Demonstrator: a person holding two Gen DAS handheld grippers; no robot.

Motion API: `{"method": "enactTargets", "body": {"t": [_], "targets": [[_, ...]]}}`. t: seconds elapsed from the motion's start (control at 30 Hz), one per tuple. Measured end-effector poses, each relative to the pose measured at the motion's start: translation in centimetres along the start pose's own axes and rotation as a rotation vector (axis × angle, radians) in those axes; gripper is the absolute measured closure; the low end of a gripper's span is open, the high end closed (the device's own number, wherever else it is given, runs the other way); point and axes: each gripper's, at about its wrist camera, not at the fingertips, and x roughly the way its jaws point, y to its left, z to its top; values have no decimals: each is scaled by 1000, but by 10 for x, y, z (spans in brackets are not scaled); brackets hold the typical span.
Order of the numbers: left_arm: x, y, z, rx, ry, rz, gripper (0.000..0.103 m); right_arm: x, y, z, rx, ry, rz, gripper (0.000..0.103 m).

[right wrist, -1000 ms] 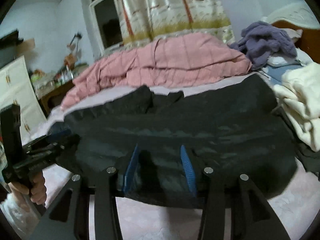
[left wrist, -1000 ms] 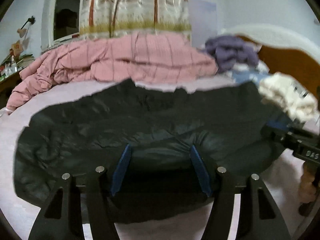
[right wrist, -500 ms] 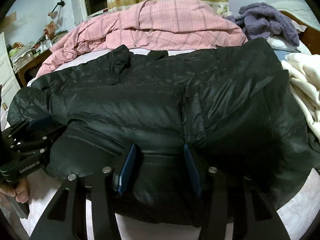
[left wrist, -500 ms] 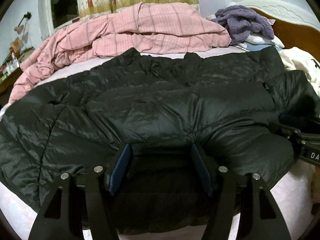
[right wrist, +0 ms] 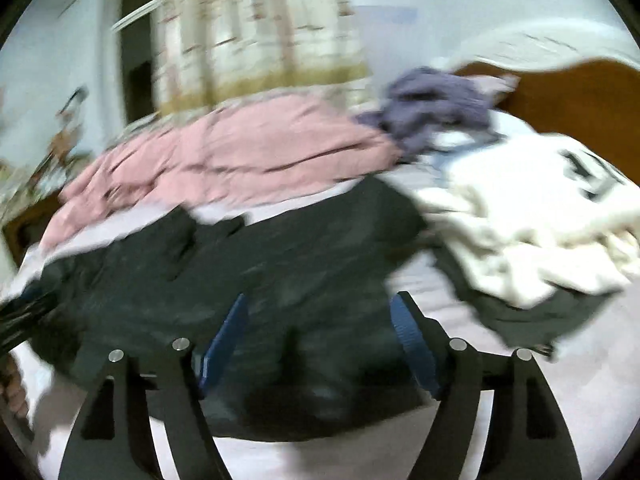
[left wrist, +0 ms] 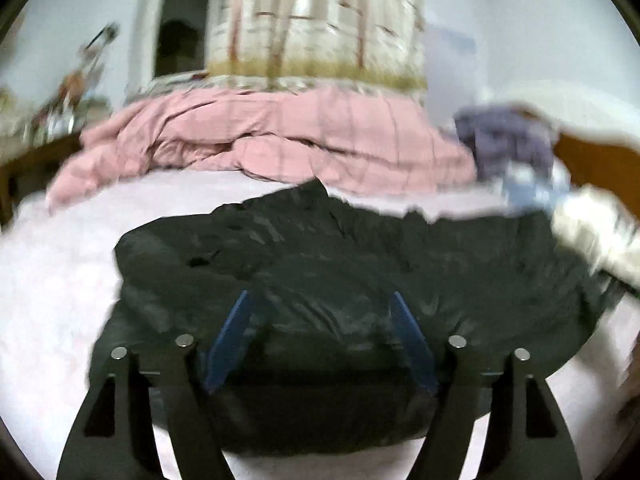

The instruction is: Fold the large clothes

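Observation:
A black puffer jacket (left wrist: 340,280) lies folded across the pale pink bedsheet (left wrist: 60,280). In the left wrist view, my left gripper (left wrist: 322,332) hangs over its near edge with the jaws opening. The fabric bulges between the blue pads (left wrist: 230,336) but is not pinched. The right wrist view is blurred. It shows my right gripper (right wrist: 318,340) over the right end of the jacket (right wrist: 260,280), also opening. Its right pad (right wrist: 414,344) stands past the jacket's edge, over the sheet. The left gripper's dark body (right wrist: 20,312) shows at that view's left edge.
A rumpled pink plaid quilt (left wrist: 260,140) fills the far side of the bed. A purple garment (right wrist: 436,108) and a cream sweater (right wrist: 540,216) are heaped to the right, by the wooden headboard (right wrist: 580,96). Behind are a curtain (left wrist: 312,20) and a window.
Both grippers let go of the jacket's edge, opened wider and drew back from it. The jacket now lies lower and farther off in both views. The right view has swung right.

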Motion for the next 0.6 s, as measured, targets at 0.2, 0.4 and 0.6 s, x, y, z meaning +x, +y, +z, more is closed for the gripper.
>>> {"method": "enactTargets", "body": {"t": [0.2, 0.4, 0.6], "targets": [[-37, 66, 10, -156, -61, 65, 19, -32, -81, -14, 306, -5, -53, 9], [-53, 122, 2, -217, -86, 114, 1, -12, -111, -34, 545, 132, 45, 9], [-9, 151, -27, -437, 163, -62, 1, 29, -76, -45, 475, 271, 224, 9]]}}
